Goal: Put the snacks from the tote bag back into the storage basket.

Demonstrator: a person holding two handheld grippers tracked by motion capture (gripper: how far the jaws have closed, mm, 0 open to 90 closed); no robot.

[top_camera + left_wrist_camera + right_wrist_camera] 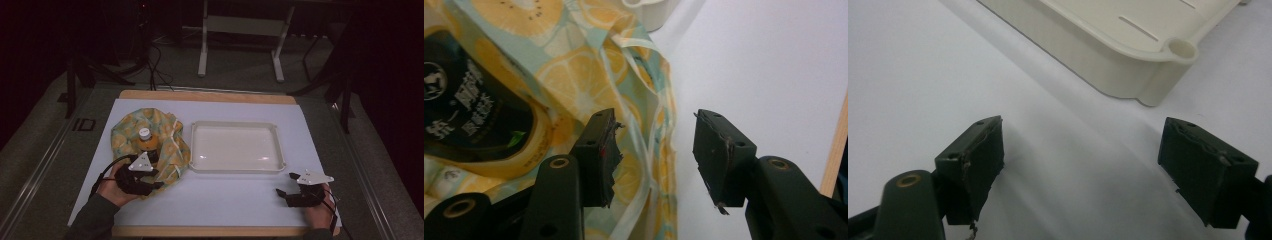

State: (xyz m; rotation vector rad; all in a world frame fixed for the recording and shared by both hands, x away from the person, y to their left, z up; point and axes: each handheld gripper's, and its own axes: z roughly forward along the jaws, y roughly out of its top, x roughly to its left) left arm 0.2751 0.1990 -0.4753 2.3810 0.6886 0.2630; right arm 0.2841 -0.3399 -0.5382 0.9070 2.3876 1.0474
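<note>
Grippers number two: our right gripper [286, 184] gapes over bare sheet, our left gripper [654, 152] stands half-open, empty, beside one lemon-print bag [150, 137]. Its folds hide most of one bottle [145, 141]. Farther right sits one tray [235, 165].

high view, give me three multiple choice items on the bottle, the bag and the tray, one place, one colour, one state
1. Where is the bottle?
A. in the tray
B. on the lemon-print bag
C. on the floor

2. What colour is the bottle's cap?
A. white
B. red
C. black

3. What is in the tray?
A. a bottle
B. a cloth
C. nothing

Answers: 1 B, the printed fabric lies all round it. 2 A, a white cap tops the orange bottle. 3 C, its whole white floor shows bare.
</note>
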